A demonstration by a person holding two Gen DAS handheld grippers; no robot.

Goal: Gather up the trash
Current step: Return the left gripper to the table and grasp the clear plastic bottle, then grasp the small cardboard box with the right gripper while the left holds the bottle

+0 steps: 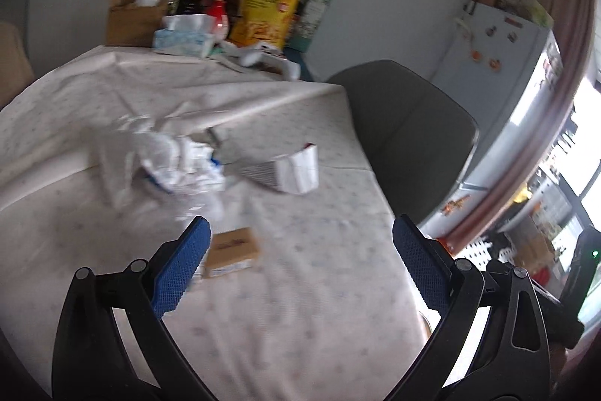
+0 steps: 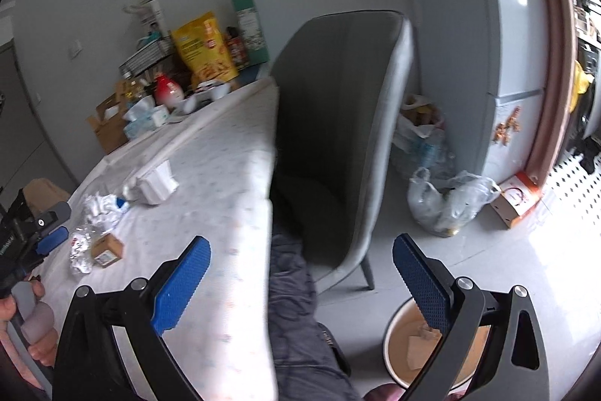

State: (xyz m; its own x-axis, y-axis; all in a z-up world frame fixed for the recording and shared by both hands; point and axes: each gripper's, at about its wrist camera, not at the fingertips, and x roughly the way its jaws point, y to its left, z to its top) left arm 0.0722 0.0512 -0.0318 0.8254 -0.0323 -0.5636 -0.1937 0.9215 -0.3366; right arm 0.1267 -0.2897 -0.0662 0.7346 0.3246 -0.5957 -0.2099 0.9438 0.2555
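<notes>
Left view, left gripper [image 1: 298,243]: jaws wide apart, nothing between them, above the table [image 1: 300,307]
Left view, box [image 1: 232,250]: small brown carton lying on the cloth just past the left pad, not gripped
Left view, wrappers [image 1: 180,164]: crumpled white heap farther off, left of centre
Left view, carton [image 1: 289,171]: white, on its side, right of the wrappers
Left view, far end: tissue box [image 1: 184,38] and yellow bag [image 1: 266,8] by the wall; grey chair [image 1: 405,134] at right
Right view, right gripper [image 2: 300,264]: jaws wide, holding nothing, over the table's right edge
Right view, bin [image 2: 424,348]: round, on the floor near right, paper inside
Right view, trash: box [image 2: 107,249], foil [image 2: 80,250] and wrappers [image 2: 101,205] on the table at left
Right view, left gripper [image 2: 52,239]: at the left edge, near the foil; its opening is unclear here
</notes>
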